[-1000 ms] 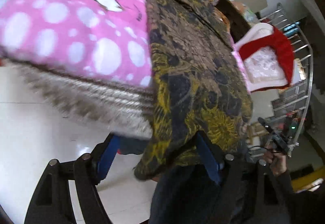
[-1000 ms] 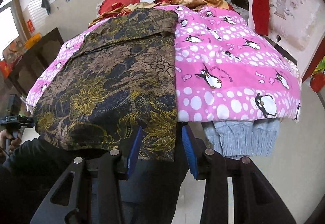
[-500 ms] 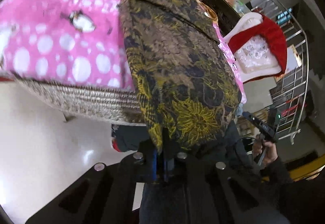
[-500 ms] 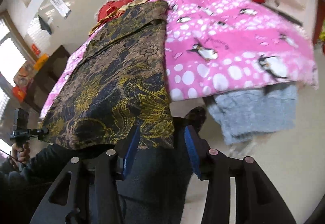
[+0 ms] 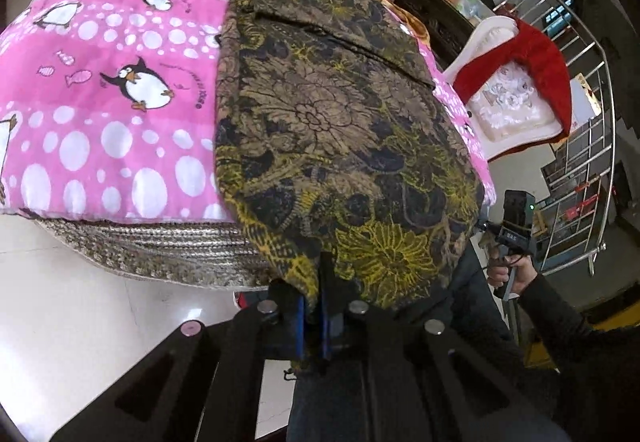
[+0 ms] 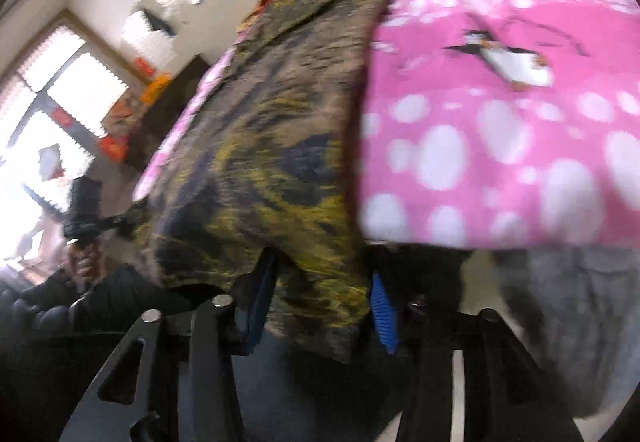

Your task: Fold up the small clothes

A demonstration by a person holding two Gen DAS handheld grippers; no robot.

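left gripper (image 5: 312, 316) is clamped on the near hem of the garment (image 5: 332, 129) draped over the pink quilt (image 5: 100, 89); right gripper (image 6: 320, 306), jaws just closing, straddles the other corner unpinched, probably to lift both for folding.

matt printed cloth garment (image 5: 332, 129) on a soft fleecy pink blanket (image 5: 100, 81); glossy tiled floor (image 5: 60, 322).

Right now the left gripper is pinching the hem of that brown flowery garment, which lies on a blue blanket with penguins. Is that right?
Not quite: the blanket is pink, not blue, as the left wrist view shows. The rest holds: the left gripper is shut on the hem of the garment, which lies on the penguin blanket.
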